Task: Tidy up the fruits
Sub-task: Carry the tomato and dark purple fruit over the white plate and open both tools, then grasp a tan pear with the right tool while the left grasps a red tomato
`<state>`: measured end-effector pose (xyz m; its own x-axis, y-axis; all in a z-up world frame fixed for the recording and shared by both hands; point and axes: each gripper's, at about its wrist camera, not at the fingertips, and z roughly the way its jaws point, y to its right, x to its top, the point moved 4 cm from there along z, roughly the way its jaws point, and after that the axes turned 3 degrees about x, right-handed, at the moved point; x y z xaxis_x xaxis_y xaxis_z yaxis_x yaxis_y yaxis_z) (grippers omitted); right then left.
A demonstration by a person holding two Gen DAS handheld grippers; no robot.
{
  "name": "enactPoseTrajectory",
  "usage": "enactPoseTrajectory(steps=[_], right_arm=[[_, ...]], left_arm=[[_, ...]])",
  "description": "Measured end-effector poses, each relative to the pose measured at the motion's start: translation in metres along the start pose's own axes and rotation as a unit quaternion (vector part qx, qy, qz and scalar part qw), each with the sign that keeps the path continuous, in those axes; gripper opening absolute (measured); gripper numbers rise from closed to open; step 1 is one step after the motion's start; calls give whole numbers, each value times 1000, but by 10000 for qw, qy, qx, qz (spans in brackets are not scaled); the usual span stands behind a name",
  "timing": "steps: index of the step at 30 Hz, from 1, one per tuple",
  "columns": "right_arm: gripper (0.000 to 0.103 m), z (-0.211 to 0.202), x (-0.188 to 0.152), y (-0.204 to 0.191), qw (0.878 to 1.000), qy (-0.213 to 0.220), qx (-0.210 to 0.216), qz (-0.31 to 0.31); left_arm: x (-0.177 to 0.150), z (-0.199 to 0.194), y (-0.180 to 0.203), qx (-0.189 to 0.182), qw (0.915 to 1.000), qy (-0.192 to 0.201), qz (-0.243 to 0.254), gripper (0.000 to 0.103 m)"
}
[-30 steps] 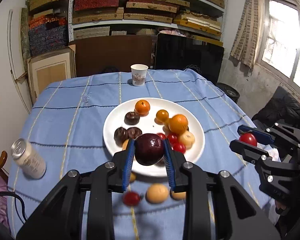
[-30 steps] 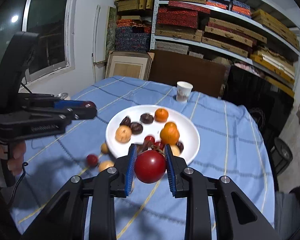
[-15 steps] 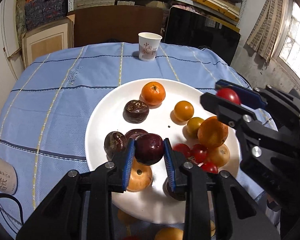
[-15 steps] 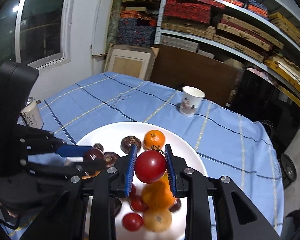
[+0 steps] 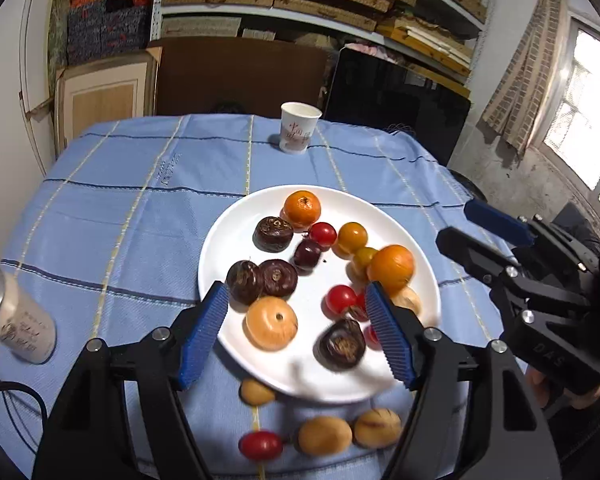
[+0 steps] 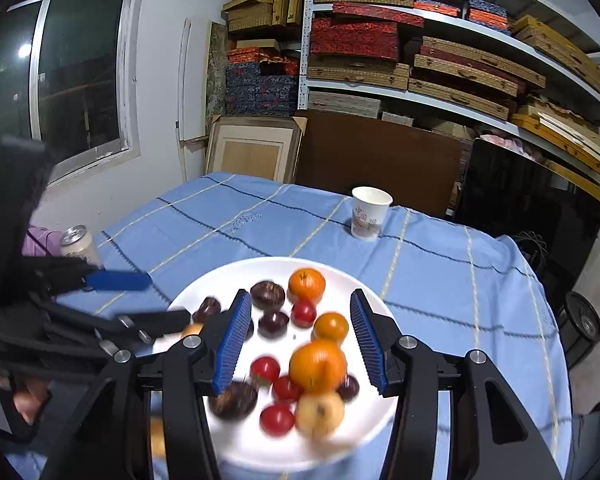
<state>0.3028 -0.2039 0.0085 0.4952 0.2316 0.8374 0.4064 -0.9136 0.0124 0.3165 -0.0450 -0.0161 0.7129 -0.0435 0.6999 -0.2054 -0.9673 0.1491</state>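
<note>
A white plate (image 5: pixel 220 248) (image 6: pixel 260 448) on the blue cloth holds oranges, tomatoes, dark and tan fruits. A dark plum (image 5: pixel 307 253) (image 6: pixel 273 324) and a red tomato (image 5: pixel 323 234) (image 6: pixel 303 313) lie loose near its middle. My left gripper (image 5: pixel 296 300) hovers over the plate's near side, jaws opening, pads touching nothing. My right gripper (image 6: pixel 300 304) hangs over the plate too, jaws opening, nothing gripped. Each shows in the other's view: right gripper (image 5: pixel 472 232), left gripper (image 6: pixel 148 300). A red tomato (image 5: pixel 260 445) and tan fruits (image 5: pixel 324 436) lie on the cloth before the plate.
A paper cup (image 5: pixel 299 128) (image 6: pixel 369 213) stands at the table's far side. A drink can (image 5: pixel 16 320) (image 6: pixel 78 240) stands near the left edge. Shelves of boxes, a framed panel and a dark board stand behind the table.
Both grippers came forward over the plate and opened. The left let go of the dark plum and the right let go of the red tomato; both fruits now rest on the plate.
</note>
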Motion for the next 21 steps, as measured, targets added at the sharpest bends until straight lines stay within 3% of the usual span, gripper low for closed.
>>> enactPoseTrajectory(steps=[3,8,11,15,21], right_arm=[[52,-25,-22,-11,9999,-122,53,32],[52,-47,-82,-51,9982,-569,41,-182],[52,-40,-110,-68,9968,-773,114,-140],[51,-18,-124,-79,9949,-997,119,-103],[51,14,-130,-81,9918,-1276,52,-98]], left_arm=[[-17,-34,-2,54,9997,203,103,83],[-61,-76,-11,284,9986,345,287,88],[-96,-84,-15,470,9976,258,434,90],[-131,-77,-20,683,9960,4,573,92],[-143,-73,-30,592,9975,-181,350,92]])
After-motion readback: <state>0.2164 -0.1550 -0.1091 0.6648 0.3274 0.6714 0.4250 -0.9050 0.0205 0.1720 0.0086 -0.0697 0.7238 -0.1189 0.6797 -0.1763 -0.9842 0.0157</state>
